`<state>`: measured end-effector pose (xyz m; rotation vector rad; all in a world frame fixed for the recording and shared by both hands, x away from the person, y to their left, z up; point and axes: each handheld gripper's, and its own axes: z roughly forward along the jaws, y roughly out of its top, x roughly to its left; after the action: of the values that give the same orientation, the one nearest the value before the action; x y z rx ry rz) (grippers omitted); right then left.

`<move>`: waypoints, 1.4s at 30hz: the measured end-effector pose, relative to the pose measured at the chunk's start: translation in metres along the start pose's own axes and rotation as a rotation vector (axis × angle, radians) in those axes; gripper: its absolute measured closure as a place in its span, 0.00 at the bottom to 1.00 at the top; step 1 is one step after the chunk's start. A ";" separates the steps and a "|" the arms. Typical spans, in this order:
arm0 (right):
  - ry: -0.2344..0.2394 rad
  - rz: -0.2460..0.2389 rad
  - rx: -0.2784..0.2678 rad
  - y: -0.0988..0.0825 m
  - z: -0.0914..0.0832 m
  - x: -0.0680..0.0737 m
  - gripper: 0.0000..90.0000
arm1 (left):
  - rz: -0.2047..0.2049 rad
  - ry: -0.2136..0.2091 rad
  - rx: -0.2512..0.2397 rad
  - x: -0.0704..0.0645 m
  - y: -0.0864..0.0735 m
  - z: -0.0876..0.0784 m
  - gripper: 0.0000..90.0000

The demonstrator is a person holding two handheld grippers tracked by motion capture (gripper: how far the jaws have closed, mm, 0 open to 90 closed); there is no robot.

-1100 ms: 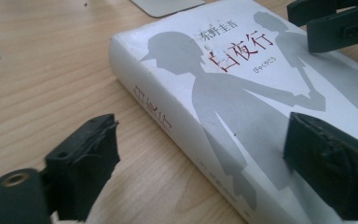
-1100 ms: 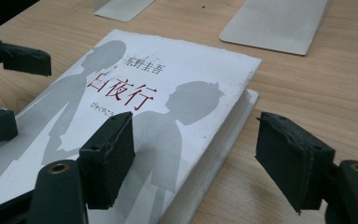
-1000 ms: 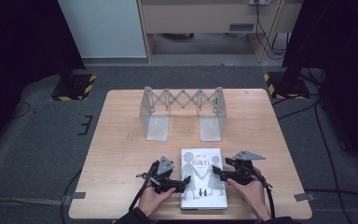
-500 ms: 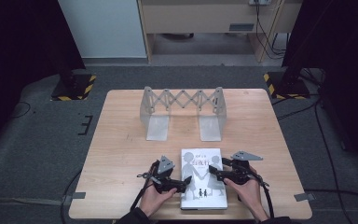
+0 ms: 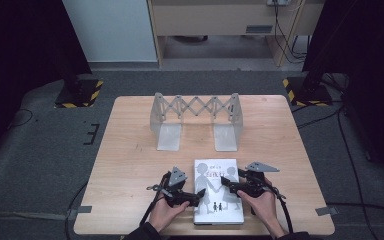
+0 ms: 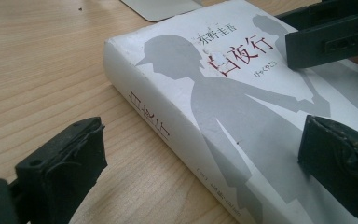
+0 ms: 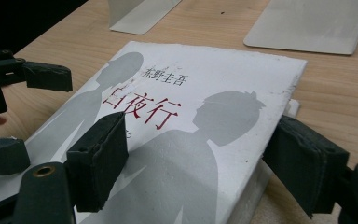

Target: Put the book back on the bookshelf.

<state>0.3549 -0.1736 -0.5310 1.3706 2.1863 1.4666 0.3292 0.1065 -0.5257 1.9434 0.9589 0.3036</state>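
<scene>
Book: a white hardback book lies flat, cover up, at the near edge of the worktop, about midway along it. Its cover carries grey silhouettes of two figures holding hands and red lettering.
Book's spine: in the left gripper view the spine faces the camera, with printed characters running along it, and it rests on the wood.
Left gripper: the left gripper sits at the book's left side, held in the person's left hand. Its jaws have just been opening and now stand wide apart, one over the bare wood beside the spine, the other above the cover. They do not press on the book.
Right gripper: the right gripper comes in from the book's right side, held in the right hand. Its jaws have just been opening; one hangs over the cover, the other sits at the book's right edge, close to it. From where I stand the pads do not squeeze it.
Between the grippers: the two sets of tips face each other over the middle of the cover, near but apart.
Rack: a grey metal folding rack with a scissor lattice and two flat feet stands towards the far edge, well apart from the book.
Cables: a black cable trails from the left gripper over the near edge.
</scene>
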 end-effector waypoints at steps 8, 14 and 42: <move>-0.011 -0.037 -0.041 0.005 -0.006 0.004 0.26 | -0.015 -0.004 -0.003 0.000 0.001 -0.002 0.01; -0.004 -0.035 -0.096 0.012 -0.011 0.008 0.26 | -0.030 -0.029 -0.005 0.001 0.001 -0.005 0.06; 0.122 0.025 -0.066 0.015 0.002 0.026 0.26 | -0.028 -0.039 -0.014 0.003 -0.001 -0.009 0.09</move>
<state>0.3507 -0.1512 -0.5119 1.3250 2.1774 1.6571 0.3257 0.1142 -0.5216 1.9141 0.9556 0.2547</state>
